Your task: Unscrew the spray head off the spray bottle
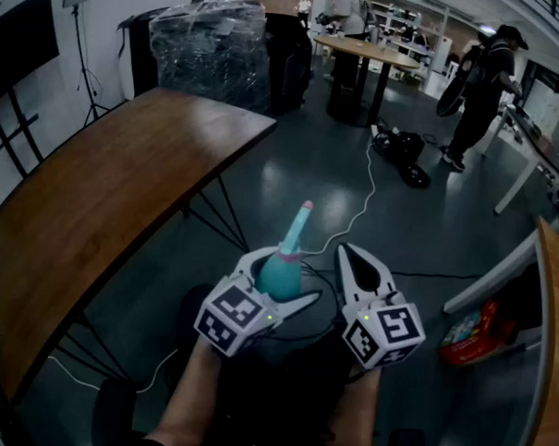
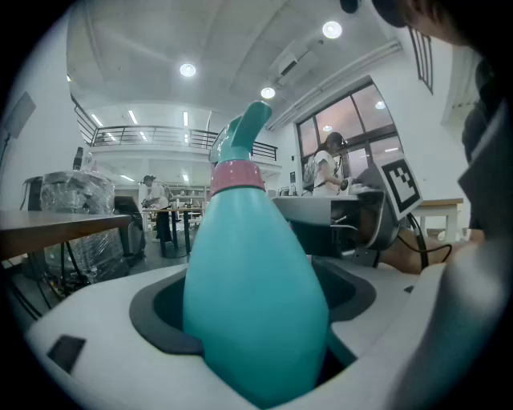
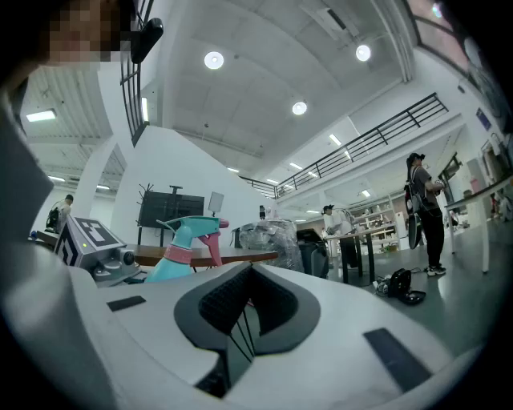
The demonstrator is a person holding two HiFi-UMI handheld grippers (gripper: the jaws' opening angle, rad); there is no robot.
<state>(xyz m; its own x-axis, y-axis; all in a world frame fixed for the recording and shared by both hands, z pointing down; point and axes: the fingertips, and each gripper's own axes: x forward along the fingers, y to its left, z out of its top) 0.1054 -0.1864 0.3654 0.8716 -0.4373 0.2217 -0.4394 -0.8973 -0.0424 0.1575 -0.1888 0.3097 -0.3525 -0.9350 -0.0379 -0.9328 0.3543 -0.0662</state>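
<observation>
Holding claw: the left claw [image 1: 279,282] is closed on the fat lower body of the spray bottle [image 1: 279,275]; in the left gripper view its dark pads [image 2: 164,332] press on the teal sides.
Bottle place: low centre of the head view, in the air over the dark floor [image 1: 291,172], resting on no surface, its neck reaching up the frame and leaning a little right.
Spray head: the spray head [image 1: 299,224] sits on the neck above a pink collar [image 2: 237,177]; it is teal with a pink tip in the head view, and the right gripper view shows a pink trigger [image 3: 215,243] under it.
Other claw: the right claw [image 1: 350,263] has its jaws fully together with nothing between them; it lies just right of the bottle, apart from it, in the head view.
Marker cubes: one cube [image 1: 233,315] sits at the rear of the left claw, a second cube [image 1: 386,335] at the rear of the right, both low in the frame.
Bench: a curved wooden bench [image 1: 105,191] fills the left of the head view, well apart from the bottle.
Upper left: a plastic-wrapped bundle [image 1: 209,46] stands beyond the far end of the bench.
Floor clutter: a white cable [image 1: 364,198] snakes from the centre towards the top.
Upper right: a person [image 1: 484,88] in dark clothes stands by a white table.
Lower right: a red packet [image 1: 469,332] lies under another wooden edge.
</observation>
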